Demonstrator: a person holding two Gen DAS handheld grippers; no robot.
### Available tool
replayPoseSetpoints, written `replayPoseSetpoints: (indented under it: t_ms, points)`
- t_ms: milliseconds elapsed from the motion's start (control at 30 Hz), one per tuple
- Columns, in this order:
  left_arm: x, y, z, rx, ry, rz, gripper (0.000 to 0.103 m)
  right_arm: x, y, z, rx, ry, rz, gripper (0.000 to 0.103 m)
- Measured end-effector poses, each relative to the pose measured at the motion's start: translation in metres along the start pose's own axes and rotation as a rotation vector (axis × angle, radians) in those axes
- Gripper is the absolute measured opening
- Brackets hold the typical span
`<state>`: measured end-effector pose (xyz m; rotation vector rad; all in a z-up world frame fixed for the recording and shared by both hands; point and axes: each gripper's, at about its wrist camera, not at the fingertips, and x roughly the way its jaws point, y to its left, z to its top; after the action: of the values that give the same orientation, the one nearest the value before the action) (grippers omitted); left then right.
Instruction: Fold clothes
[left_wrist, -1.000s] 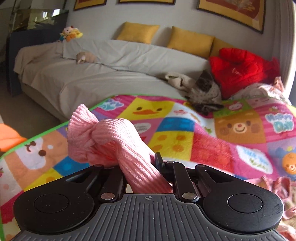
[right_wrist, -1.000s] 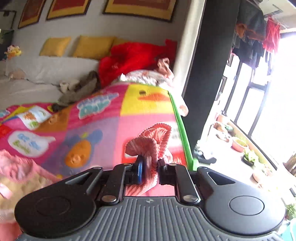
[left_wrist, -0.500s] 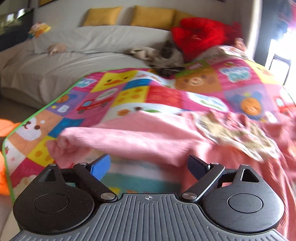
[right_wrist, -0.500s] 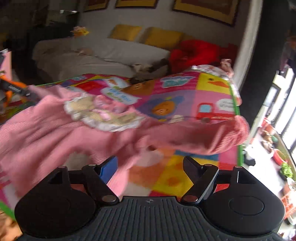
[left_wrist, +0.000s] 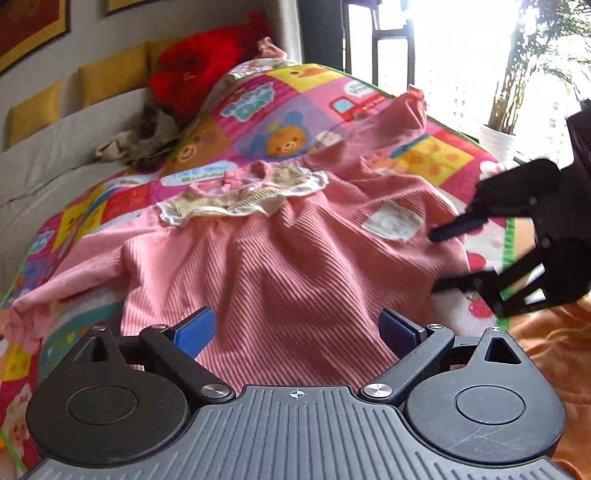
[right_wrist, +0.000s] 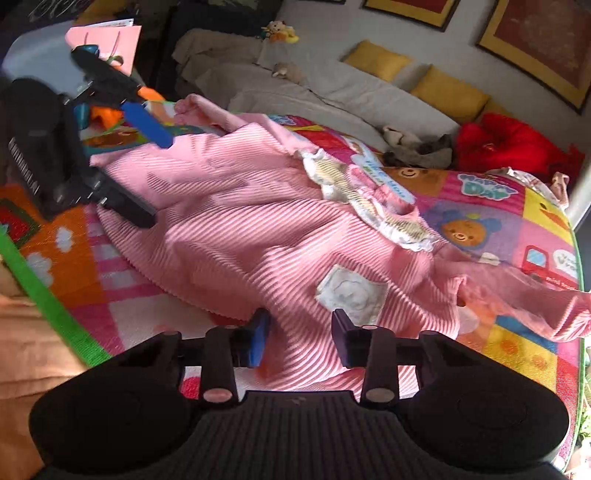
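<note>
Both sleeve cuffs are let go: the dress now lies spread flat before the left claw and right claw, both spread and empty, ready for folding

left gripper: jaws spread wide, empty | right gripper: jaws parted, empty

One pink ribbed dress, one patchwork play mat, three yellow cushions, two framed pictures, one red garment, two tongs.
</note>
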<state>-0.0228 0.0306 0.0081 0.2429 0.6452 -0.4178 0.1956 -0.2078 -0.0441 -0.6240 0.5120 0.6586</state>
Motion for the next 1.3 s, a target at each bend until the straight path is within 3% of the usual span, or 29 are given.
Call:
replayPoseSetpoints:
  t_ms: [67,133,300,400,567,667,700,733,800,1100,1200,1300]
  points:
    - [0.005,-0.003,-0.006,0.027,0.019,0.019,0.098,-0.002,-0.007,0.001,0.015,-0.020,-0.024,0.026]
    - [0.009,-0.004,-0.010,0.039,0.035,0.031,0.098,-0.006,-0.017,0.002,0.057,-0.034,-0.037,0.008]
    - [0.009,-0.007,-0.013,0.089,0.005,0.043,0.098,-0.026,-0.045,0.017,0.183,-0.081,-0.046,0.005]
    - [0.009,-0.008,-0.015,0.123,-0.019,0.067,0.098,-0.039,-0.049,0.029,0.176,-0.106,-0.072,0.004]
    - [0.009,0.019,-0.012,0.112,-0.062,0.252,0.098,-0.037,-0.041,0.028,0.125,-0.072,-0.091,0.005]
    - [0.002,0.049,0.001,0.055,-0.103,0.355,0.098,-0.031,-0.027,0.026,0.090,-0.071,-0.050,0.011]
    - [-0.001,0.058,0.007,0.038,-0.117,0.386,0.098,-0.030,-0.021,0.025,0.077,-0.075,-0.032,0.025]
    - [-0.004,0.065,0.012,0.030,-0.129,0.409,0.098,-0.028,-0.015,0.026,0.058,-0.082,-0.013,0.044]
    - [-0.009,0.078,0.021,0.020,-0.150,0.451,0.098,-0.021,-0.007,0.027,0.012,-0.087,-0.030,0.058]
    - [-0.018,0.096,0.042,-0.030,-0.193,0.472,0.098,0.015,0.010,0.027,-0.175,-0.066,-0.250,0.063]
    - [-0.018,0.093,0.042,-0.019,-0.194,0.461,0.099,-0.001,-0.030,0.035,-0.086,-0.098,-0.464,0.063]
    - [-0.013,0.090,0.042,-0.019,-0.185,0.445,0.100,-0.020,-0.051,0.036,-0.054,-0.107,-0.520,0.063]
